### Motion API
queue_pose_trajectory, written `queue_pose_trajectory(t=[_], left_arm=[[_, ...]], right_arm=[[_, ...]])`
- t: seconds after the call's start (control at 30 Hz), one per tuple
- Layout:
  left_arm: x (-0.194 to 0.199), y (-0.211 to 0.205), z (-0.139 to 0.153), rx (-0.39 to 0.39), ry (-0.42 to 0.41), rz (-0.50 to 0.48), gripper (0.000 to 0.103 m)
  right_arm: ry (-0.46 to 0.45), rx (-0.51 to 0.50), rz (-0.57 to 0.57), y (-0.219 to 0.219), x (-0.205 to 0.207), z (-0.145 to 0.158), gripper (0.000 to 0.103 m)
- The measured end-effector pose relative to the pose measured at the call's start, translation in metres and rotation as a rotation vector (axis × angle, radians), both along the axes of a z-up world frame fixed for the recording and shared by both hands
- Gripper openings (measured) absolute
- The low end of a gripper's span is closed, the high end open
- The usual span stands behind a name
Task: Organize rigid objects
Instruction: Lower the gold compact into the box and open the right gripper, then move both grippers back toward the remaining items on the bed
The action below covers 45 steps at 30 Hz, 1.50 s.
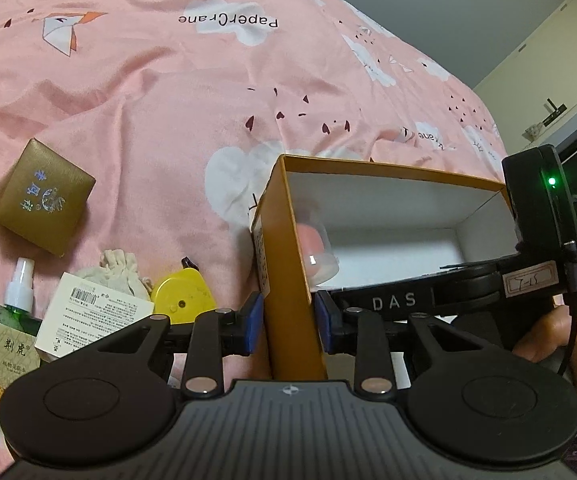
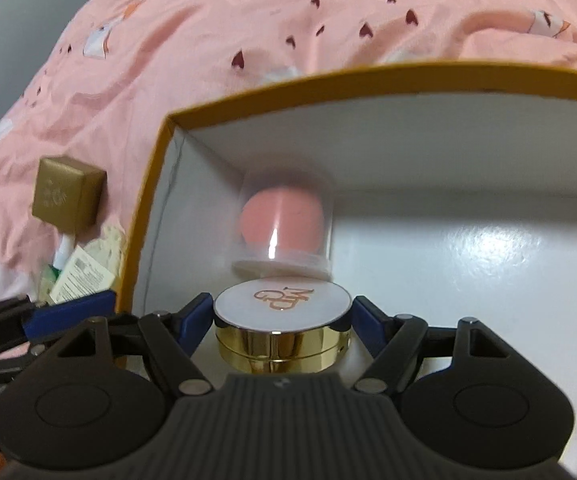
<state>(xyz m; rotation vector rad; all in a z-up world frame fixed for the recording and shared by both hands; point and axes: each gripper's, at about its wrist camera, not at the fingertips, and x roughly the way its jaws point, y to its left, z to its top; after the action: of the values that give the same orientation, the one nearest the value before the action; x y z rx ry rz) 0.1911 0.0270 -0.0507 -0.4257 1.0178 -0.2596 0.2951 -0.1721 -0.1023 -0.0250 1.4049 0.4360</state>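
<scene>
Compact going into the box while the wall is pinched

Low in the centre of the right wrist view, my right gripper (image 2: 282, 316) is clamped on a round compact (image 2: 282, 320), white lid up and shiny gold band below; I hold it by the sides so it can go down flat on the glossy white floor of the box (image 2: 468, 252); just above it in the frame sits a clear plastic dome with a pink sponge (image 2: 282, 226) inside, already in the corner. At bottom centre of the left wrist view, my left gripper (image 1: 288, 320) grips the box's stiff orange cardboard wall between its blue pads (image 1: 254, 322), which I judge steadies it on the soft, wrinkled pink sheet (image 1: 168, 100). At lower left wait a gold case (image 1: 44, 196), spray bottle (image 1: 12, 320), white carton (image 1: 88, 316), cloth pouch (image 1: 118, 270) and yellow tape measure (image 1: 182, 294).
</scene>
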Motion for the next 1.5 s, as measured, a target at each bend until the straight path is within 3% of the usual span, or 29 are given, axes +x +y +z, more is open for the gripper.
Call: queue_pose_trajectory(t=[0.3, 0.47, 0.53, 0.6, 0.7, 1.0, 1.13, 1.23, 1.4, 1.5], left_arm=[[-0.002, -0.006, 0.0, 0.02, -0.002, -0.022, 0.034], [-0.006, -0.004, 0.002, 0.027, -0.005, -0.024, 0.034], [-0.009, -0.004, 0.003, 0.026, -0.008, -0.025, 0.034], [-0.011, -0.005, 0.004, 0.03, -0.012, -0.026, 0.034], [-0.015, -0.005, 0.006, 0.039, -0.021, -0.025, 0.034], [-0.026, -0.003, 0.012, 0.051, -0.039, -0.016, 0.034], [-0.032, -0.006, 0.016, 0.067, -0.068, -0.025, 0.034], [-0.04, -0.01, 0.024, 0.077, -0.11, -0.04, 0.034], [-0.058, -0.018, 0.038, 0.136, -0.216, -0.031, 0.035], [-0.07, -0.02, 0.046, 0.2, -0.3, -0.001, 0.044]], right_arm=[[0.069, 0.045, -0.016, -0.013, -0.002, -0.005, 0.074], [0.079, 0.017, 0.022, -0.018, -0.008, 0.001, 0.074], [0.095, 0.001, 0.023, -0.021, -0.012, 0.001, 0.068], [0.127, -0.004, 0.015, -0.022, -0.013, -0.002, 0.054], [0.177, 0.003, -0.019, -0.023, -0.016, -0.008, 0.046], [0.142, -0.018, -0.104, -0.028, -0.02, -0.013, 0.038], [0.16, -0.005, -0.083, -0.031, -0.026, -0.012, 0.038], [0.099, 0.003, -0.037, -0.03, -0.038, 0.002, 0.038], [-0.148, 0.021, 0.095, -0.023, -0.075, 0.047, 0.047], [-0.246, 0.058, 0.151, -0.018, -0.09, 0.067, 0.047]])
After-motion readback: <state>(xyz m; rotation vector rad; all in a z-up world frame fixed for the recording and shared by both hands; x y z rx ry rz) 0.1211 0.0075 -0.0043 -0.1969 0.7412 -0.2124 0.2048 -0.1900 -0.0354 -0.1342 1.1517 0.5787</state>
